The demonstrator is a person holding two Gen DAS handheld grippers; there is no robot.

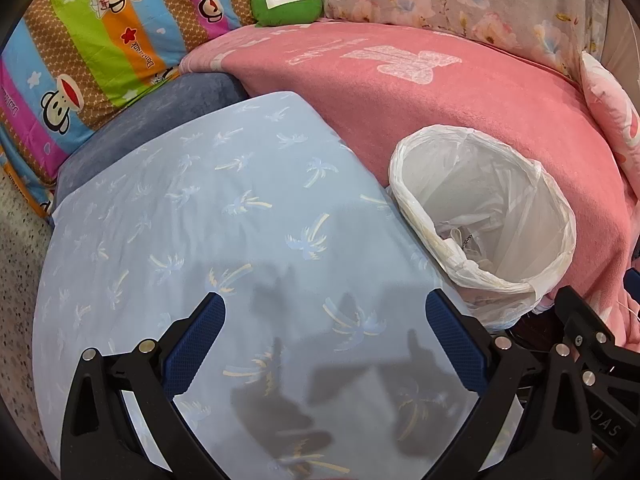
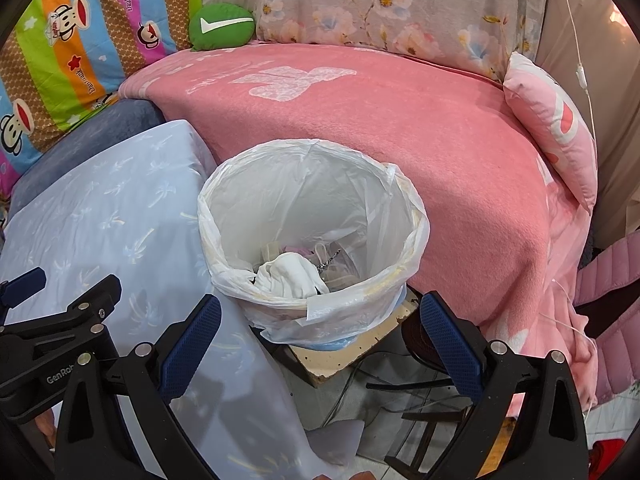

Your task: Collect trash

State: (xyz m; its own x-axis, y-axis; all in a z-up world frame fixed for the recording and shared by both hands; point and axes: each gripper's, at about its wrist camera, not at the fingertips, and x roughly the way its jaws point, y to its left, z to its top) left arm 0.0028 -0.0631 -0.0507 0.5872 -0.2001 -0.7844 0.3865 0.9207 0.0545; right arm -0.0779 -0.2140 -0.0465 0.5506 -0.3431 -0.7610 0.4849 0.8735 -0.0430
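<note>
The trash bin (image 2: 314, 236), lined with a white plastic bag, stands on a small stand just beside the pink blanket (image 2: 400, 128). Inside it lies a crumpled white tissue (image 2: 292, 276) among other scraps, perhaps wrappers, too jumbled to name. The right gripper (image 2: 320, 344) hangs just in front of the bin, fingers spread and empty. Left of the bin, the left gripper (image 1: 324, 340) hovers over the pale blue cloth (image 1: 200, 216), fingers likewise released, holding nothing.

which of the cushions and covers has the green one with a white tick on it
The small round green cushion, wedged at the back between the striped monkey-print cover and floral cover; none of the others is green all over.
</note>
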